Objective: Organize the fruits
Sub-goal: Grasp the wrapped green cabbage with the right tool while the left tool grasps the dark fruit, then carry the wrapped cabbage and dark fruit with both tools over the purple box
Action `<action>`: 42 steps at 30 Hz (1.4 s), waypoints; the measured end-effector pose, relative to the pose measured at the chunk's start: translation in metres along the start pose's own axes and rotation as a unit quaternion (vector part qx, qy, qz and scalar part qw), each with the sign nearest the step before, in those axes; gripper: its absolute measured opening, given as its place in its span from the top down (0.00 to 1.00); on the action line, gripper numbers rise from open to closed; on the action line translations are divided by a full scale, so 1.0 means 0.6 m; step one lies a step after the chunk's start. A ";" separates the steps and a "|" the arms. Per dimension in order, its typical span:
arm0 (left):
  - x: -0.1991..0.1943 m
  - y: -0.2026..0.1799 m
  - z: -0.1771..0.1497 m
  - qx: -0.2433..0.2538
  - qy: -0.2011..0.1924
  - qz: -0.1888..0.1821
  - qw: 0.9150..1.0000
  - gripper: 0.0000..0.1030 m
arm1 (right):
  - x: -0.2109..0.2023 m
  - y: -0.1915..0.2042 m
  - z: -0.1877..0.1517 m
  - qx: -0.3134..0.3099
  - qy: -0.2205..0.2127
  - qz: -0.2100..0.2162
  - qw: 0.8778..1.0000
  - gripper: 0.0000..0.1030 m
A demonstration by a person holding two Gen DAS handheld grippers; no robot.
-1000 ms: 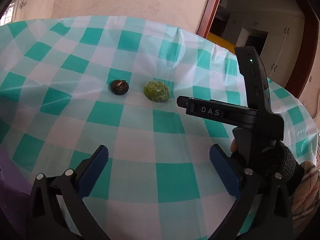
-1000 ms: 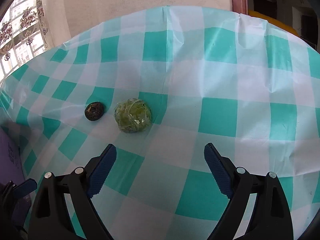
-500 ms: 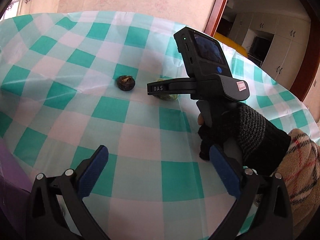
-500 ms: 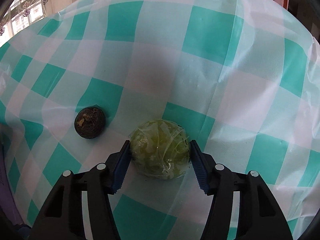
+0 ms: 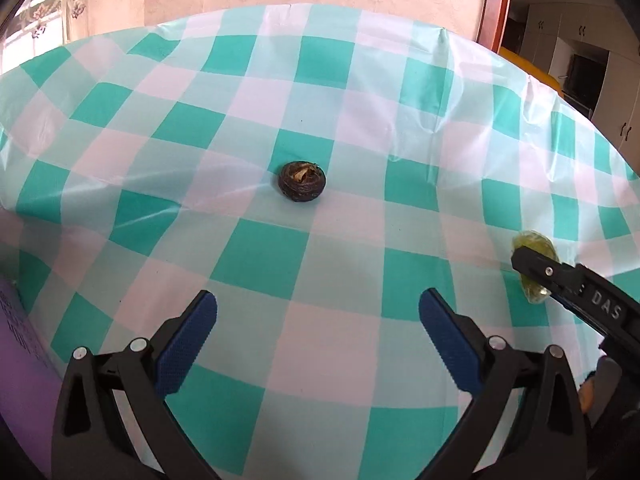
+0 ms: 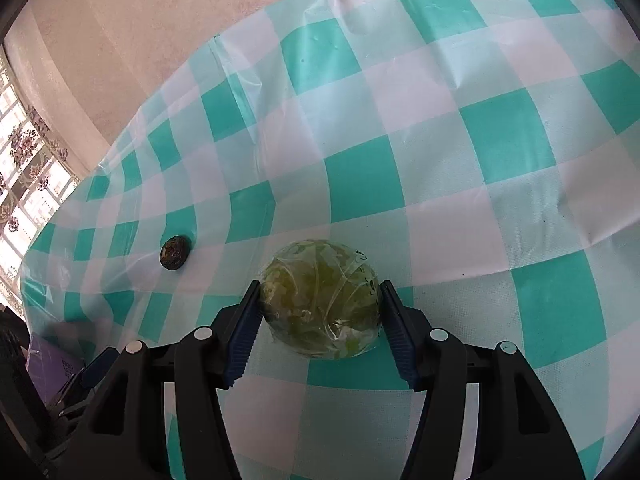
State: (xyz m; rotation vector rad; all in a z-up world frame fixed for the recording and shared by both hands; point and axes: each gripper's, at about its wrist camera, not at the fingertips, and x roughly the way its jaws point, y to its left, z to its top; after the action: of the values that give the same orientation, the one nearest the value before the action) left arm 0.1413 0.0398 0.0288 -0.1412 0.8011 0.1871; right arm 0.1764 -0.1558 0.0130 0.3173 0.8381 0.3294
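Both right tongs (image 6: 320,312) pads clamping wrapped green fruit (image 6: 320,300), left tongs (image 5: 318,336) wide open, empty

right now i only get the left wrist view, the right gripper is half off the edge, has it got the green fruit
Observer: Yes. In the right wrist view both pads of the right gripper press on the sides of the wrapped green fruit.
Operator: whats the wrapping like
Observer: Clear film, wrinkled, with a small dark mark near its upper right.
Operator: is the dark fruit close to it
Observer: No. The dark fruit sits well apart, to the left, on the checked tablecloth.
Operator: anything past that fruit on the left
Observer: A window with a flowered lace curtain.
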 end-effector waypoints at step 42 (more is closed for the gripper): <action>-0.259 0.068 -0.185 -0.082 -0.197 0.052 0.976 0.61 | -0.078 0.014 -0.034 -0.005 -0.064 -0.018 0.998 0.44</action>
State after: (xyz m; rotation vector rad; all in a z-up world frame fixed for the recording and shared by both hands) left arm -0.0512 0.0399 0.0628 -0.2098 0.3961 0.3680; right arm 0.1305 -0.1639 0.0349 0.3100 0.7157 0.2773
